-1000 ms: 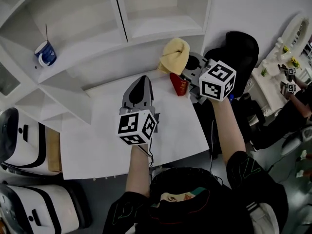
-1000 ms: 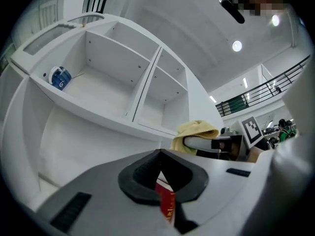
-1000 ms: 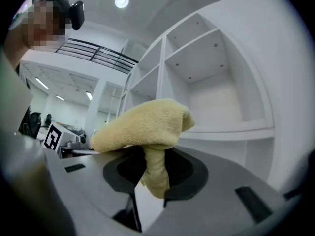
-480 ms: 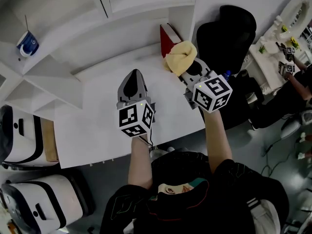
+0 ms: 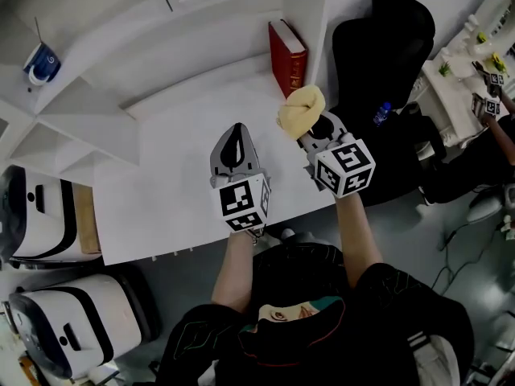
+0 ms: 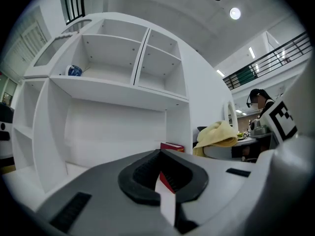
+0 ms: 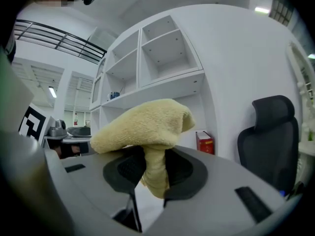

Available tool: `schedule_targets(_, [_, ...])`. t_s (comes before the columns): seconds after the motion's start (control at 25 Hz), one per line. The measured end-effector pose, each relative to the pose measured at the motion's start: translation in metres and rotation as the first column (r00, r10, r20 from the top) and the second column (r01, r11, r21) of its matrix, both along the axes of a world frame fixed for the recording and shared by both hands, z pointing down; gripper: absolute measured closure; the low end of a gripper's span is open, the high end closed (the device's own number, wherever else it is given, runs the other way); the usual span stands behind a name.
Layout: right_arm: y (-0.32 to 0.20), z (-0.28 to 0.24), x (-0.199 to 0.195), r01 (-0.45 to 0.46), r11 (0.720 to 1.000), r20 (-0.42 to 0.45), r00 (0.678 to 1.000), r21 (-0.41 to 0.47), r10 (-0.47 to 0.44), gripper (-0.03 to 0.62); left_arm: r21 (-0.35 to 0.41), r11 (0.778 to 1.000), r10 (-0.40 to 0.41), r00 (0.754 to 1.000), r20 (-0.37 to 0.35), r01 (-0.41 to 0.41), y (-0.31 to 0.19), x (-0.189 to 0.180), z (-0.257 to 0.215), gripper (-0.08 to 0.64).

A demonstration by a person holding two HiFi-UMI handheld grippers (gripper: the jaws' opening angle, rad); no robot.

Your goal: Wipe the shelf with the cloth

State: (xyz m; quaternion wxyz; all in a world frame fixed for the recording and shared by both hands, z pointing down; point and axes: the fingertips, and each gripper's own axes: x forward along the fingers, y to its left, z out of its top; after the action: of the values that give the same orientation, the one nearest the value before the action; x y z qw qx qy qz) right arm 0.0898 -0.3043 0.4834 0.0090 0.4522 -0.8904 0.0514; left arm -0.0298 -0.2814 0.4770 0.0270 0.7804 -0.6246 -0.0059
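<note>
A bunched yellow cloth is pinched in my right gripper, whose jaws are shut on its lower fold. It hangs over the right part of the white desk top, below the white shelf unit. My left gripper hovers over the middle of the desk, jaws closed with nothing between them.
A red book stands at the desk's back right against the shelf side. A blue mug sits on an upper shelf. A black office chair is right of the desk; white machines stand at lower left.
Both grippers pulled back from the shelf toward the desk's front. The cloth moved away from the red book, which now shows whole.
</note>
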Motion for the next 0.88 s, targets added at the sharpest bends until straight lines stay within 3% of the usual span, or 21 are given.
schedule_targets(0.28, [0.001,-0.005,0.004,-0.022,1.0,-0.008,1.0,0.021,0.022,0.488,0.001,0.999,-0.032,0.999,0.003,0.032,0.005,-0.012,0.001,0.561])
schedule_targets(0.44, [0.006,-0.008,-0.005,0.0,0.998,-0.027,1.0,0.07,0.002,0.488,-0.013,0.998,-0.054,0.999,-0.001,0.054,0.008,-0.023,0.006,0.561])
schedule_targets(0.88, [0.012,-0.004,-0.01,0.044,0.996,-0.023,0.999,0.08,-0.042,0.488,-0.023,0.998,-0.06,0.998,-0.005,0.06,0.017,-0.021,0.013,0.561])
